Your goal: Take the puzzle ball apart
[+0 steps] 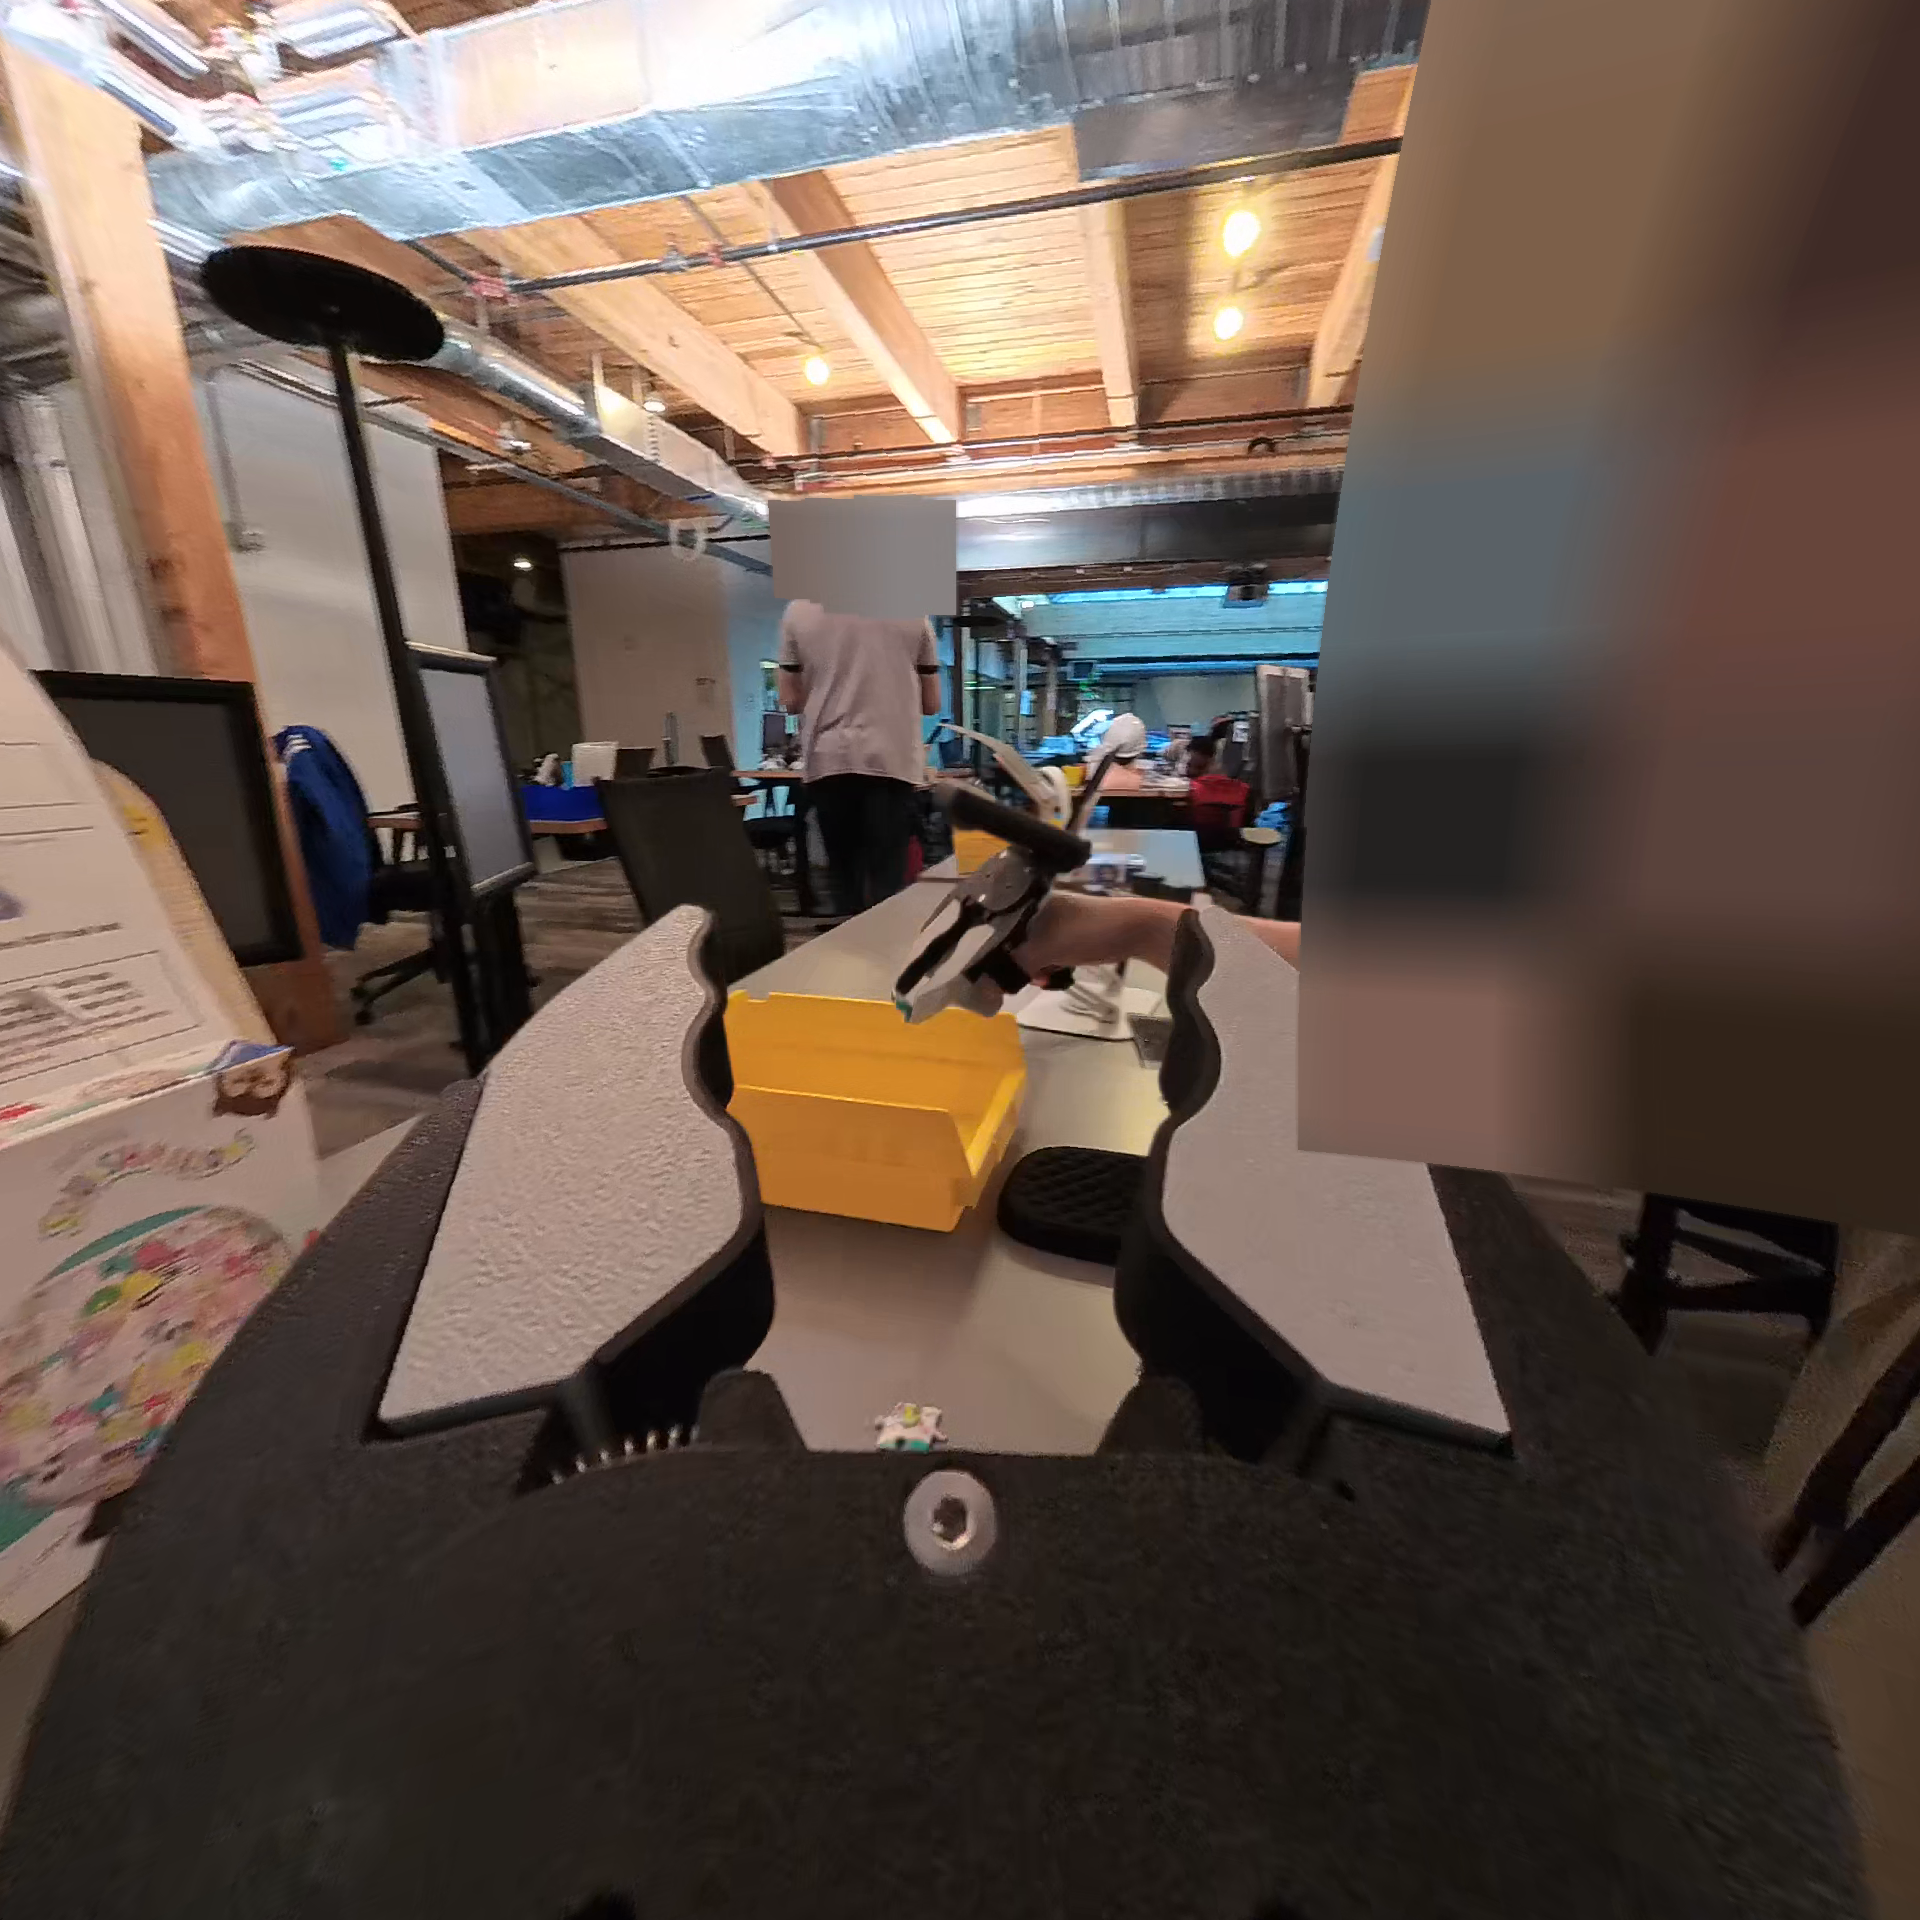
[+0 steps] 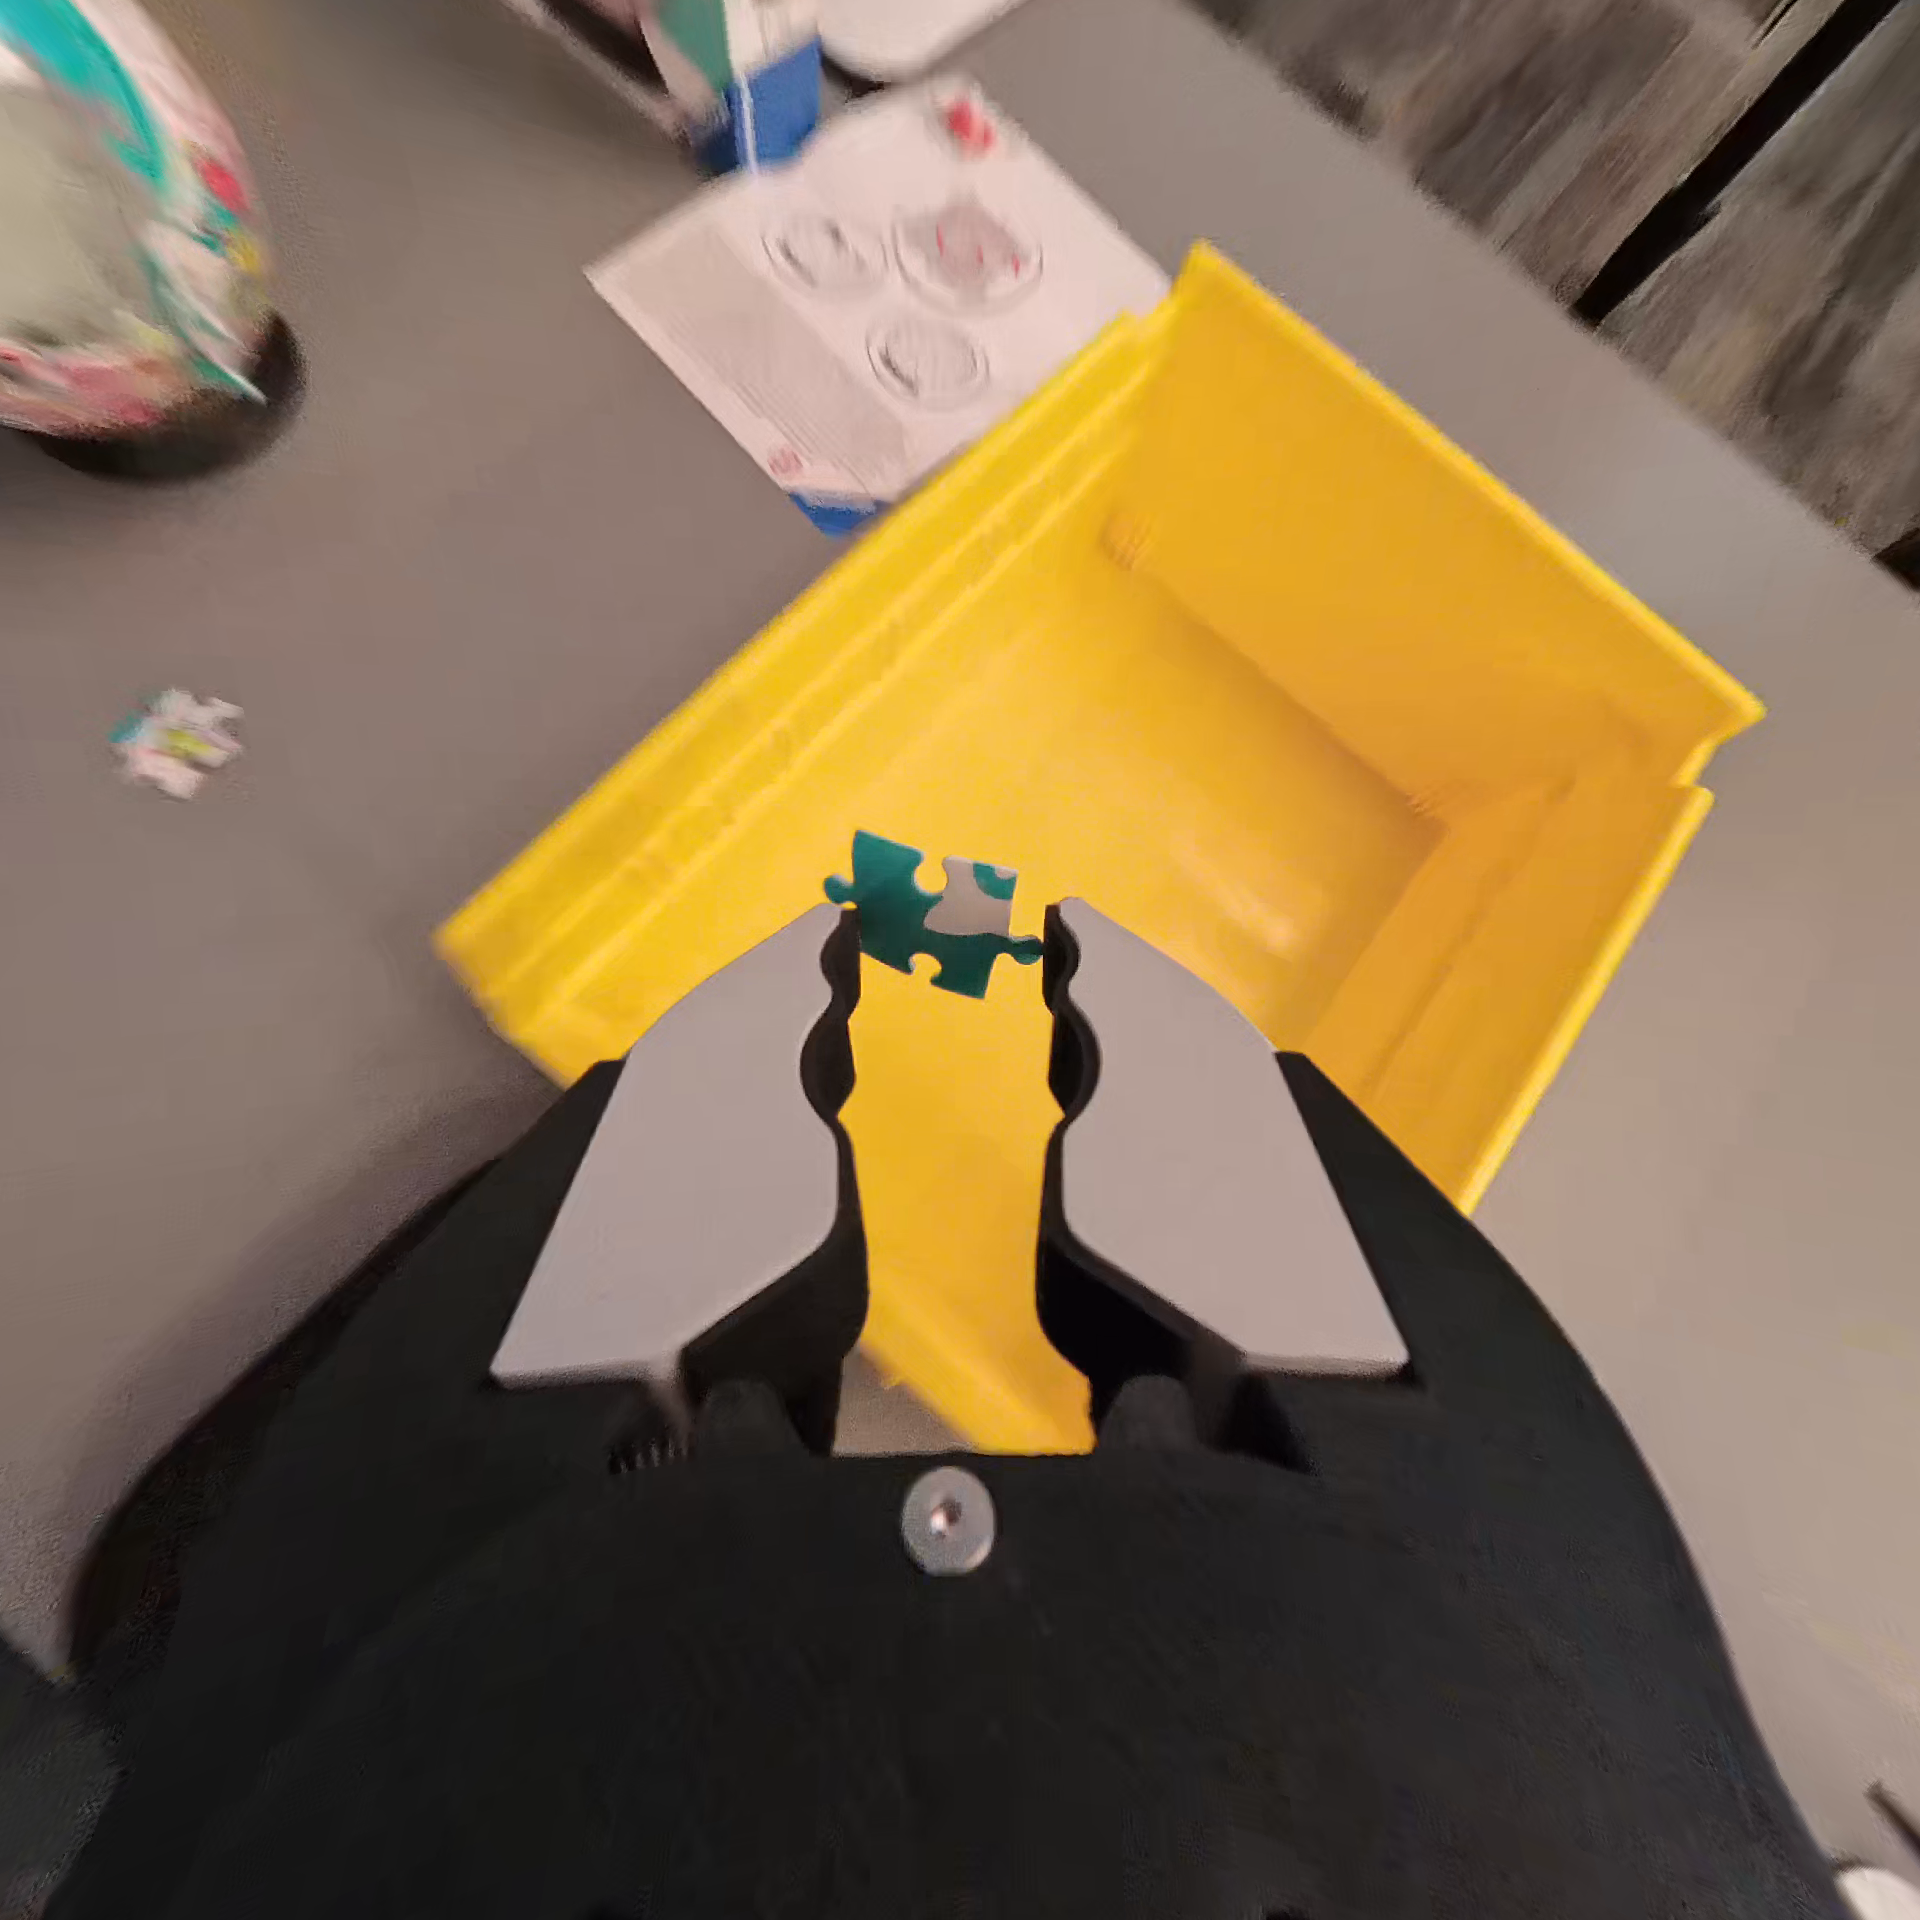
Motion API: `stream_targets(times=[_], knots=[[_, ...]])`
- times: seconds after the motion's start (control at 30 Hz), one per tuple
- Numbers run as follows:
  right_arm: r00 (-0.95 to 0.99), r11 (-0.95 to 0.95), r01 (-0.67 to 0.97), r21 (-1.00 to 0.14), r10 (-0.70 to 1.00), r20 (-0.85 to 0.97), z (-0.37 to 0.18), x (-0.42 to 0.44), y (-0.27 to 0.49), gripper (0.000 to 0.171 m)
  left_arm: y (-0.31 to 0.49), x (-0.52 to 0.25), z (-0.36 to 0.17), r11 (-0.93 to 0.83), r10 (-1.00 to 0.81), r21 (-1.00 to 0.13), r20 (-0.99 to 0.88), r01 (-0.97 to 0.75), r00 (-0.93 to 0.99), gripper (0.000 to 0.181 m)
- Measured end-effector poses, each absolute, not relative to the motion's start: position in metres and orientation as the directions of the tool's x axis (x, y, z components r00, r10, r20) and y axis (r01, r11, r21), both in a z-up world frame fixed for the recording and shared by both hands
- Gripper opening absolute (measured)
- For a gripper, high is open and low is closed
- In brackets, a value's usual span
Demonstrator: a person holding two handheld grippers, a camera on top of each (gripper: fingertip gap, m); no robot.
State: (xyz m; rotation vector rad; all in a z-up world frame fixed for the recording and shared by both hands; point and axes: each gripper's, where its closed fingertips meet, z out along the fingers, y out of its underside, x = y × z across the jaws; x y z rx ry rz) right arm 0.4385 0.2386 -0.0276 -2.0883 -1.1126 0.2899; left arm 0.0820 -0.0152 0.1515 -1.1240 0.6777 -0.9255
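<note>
The puzzle ball (image 2: 114, 239), colourful and partly open, sits on a dark base at the top left of the right wrist view. My right gripper (image 2: 945, 914) is shut on a teal and white puzzle piece (image 2: 914, 920), held by its edges between the fingertips above the yellow bin (image 2: 1299, 582). A loose piece (image 2: 177, 740) lies on the grey table (image 2: 416, 623). My left gripper (image 1: 951, 935) is open and empty above the table, facing the yellow bin (image 1: 873, 1101). A loose piece (image 1: 909, 1425) lies below it. The right gripper (image 1: 920, 1003) shows over the bin.
A white printed sheet (image 2: 883, 312) and a blue and white box (image 2: 758, 94) lie beyond the bin. A black textured pad (image 1: 1070, 1195) sits right of the bin. The puzzle's box (image 1: 135, 1299) stands at the left. A person (image 1: 862, 707), chairs and desks are far behind. Left tips to right tips: about 50 cm.
</note>
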Motion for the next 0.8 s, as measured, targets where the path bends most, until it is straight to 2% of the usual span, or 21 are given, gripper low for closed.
stream_targets(times=[0.17, 0.3, 0.47, 0.7, 0.77, 0.8], knots=[[0.516, -0.403, 0.779, -0.48, 0.848, 0.126, -0.099, 0.43, 0.299, 0.035, -0.01, 0.068, 0.158, 0.131, -0.847, -0.956, 0.03, 0.264, 0.531, 0.081], [0.496, -0.435, 0.832, -0.345, 0.861, 0.11, -0.139, 0.427, 0.33, 0.035, -0.008, 0.063, 0.16, 0.14, -0.82, -0.968, 0.006, 0.21, 0.572, 0.082], [0.471, -0.425, 0.847, -0.319, 0.879, 0.079, -0.153, 0.415, 0.352, 0.035, -0.01, 0.064, 0.157, 0.139, -0.813, -0.98, -0.032, 0.14, 0.582, 0.083], [0.472, -0.444, 0.842, -0.305, 0.881, 0.02, -0.162, 0.411, 0.365, 0.035, -0.012, 0.055, 0.157, 0.14, -0.804, -0.98, -0.031, 0.139, 0.593, 0.082], [0.485, -0.462, 0.823, -0.33, 0.874, -0.014, -0.162, 0.407, 0.367, 0.04, -0.012, 0.052, 0.155, 0.137, -0.8, -0.982, -0.031, 0.132, 0.599, 0.082], [0.487, -0.463, 0.814, -0.35, 0.873, -0.022, -0.161, 0.405, 0.368, 0.049, -0.012, 0.051, 0.154, 0.137, -0.798, -0.982, -0.033, 0.128, 0.602, 0.082]])
